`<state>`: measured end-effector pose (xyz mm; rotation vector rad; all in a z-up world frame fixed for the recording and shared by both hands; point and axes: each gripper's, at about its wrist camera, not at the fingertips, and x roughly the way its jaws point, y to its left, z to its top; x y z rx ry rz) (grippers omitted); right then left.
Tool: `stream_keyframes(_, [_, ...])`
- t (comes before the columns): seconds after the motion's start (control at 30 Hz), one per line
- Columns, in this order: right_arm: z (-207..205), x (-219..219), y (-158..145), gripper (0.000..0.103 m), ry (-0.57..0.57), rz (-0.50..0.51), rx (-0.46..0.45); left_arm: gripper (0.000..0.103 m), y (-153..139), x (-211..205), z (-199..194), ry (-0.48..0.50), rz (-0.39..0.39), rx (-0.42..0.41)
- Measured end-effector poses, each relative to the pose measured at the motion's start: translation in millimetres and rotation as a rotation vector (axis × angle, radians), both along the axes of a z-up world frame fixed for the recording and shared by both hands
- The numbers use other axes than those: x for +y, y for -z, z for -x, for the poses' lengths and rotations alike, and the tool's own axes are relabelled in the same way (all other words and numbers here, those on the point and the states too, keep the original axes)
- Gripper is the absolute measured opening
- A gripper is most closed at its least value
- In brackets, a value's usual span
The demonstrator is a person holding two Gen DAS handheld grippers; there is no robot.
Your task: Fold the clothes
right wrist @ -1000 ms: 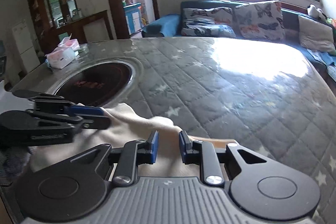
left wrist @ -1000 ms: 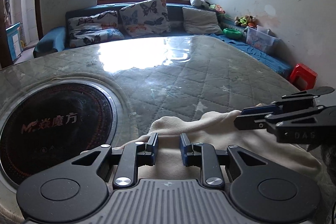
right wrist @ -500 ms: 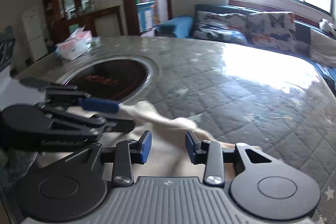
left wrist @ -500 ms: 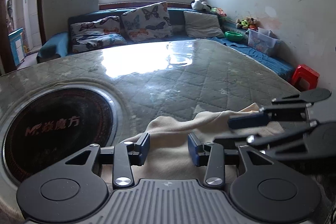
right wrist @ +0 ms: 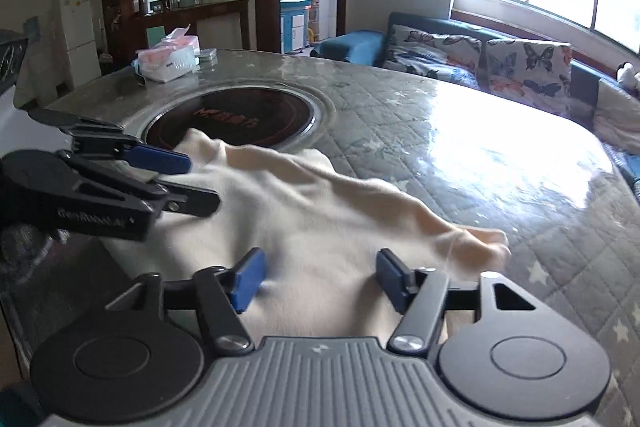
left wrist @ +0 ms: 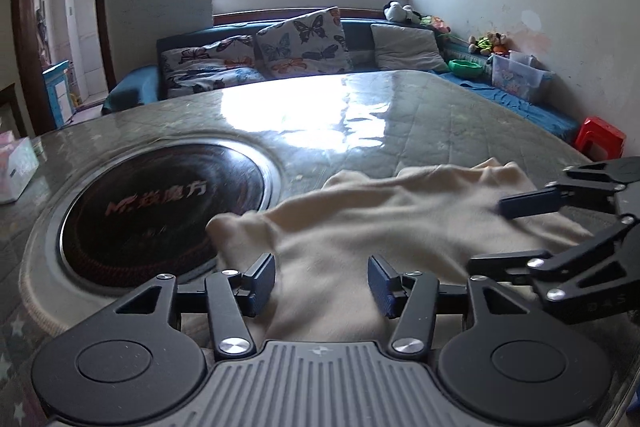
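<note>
Leftmost on the quilted table (left wrist: 460,115), the round black hob (left wrist: 160,211) has a cream garment (left wrist: 380,227) just right of it, one corner lapping its rim. Right of the hob, over the cloth, the left gripper (left wrist: 321,279) is spread wide, pinching nothing; farther right, the right gripper (right wrist: 320,277) is likewise spread.

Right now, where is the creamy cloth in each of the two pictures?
Left wrist view: the cream cloth lies in the lower middle, just beyond the open left tongs.
Right wrist view: the cloth spreads across the middle, ahead of the open right tongs.
Shared landmark: the round black cooktop set in the table; the cloth's far edge overlaps its rim.
</note>
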<state>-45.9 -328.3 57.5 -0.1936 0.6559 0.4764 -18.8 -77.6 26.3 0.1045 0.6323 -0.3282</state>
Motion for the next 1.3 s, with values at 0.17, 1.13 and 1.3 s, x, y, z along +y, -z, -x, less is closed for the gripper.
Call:
stream_keyframes(0.17, [17.0,-9.5,2.5,0.085,0.033,-0.006,-0.023,0.055,2.2,6.5,7.7,-0.03,0.004,-0.013])
stream_keyframes(1.13, [24.5,-45.3,6.1,0.103,0.229,0.087,-0.114,0.074,7.3,28.9,-9.7,-0.183,-0.03,0.002])
stream_keyframes(1.3, [22.0,-56.3,8.2,0.103,0.26,0.102,-0.093,0.084,10.1,38.6,-13.0,-0.2,-0.013,0.007])
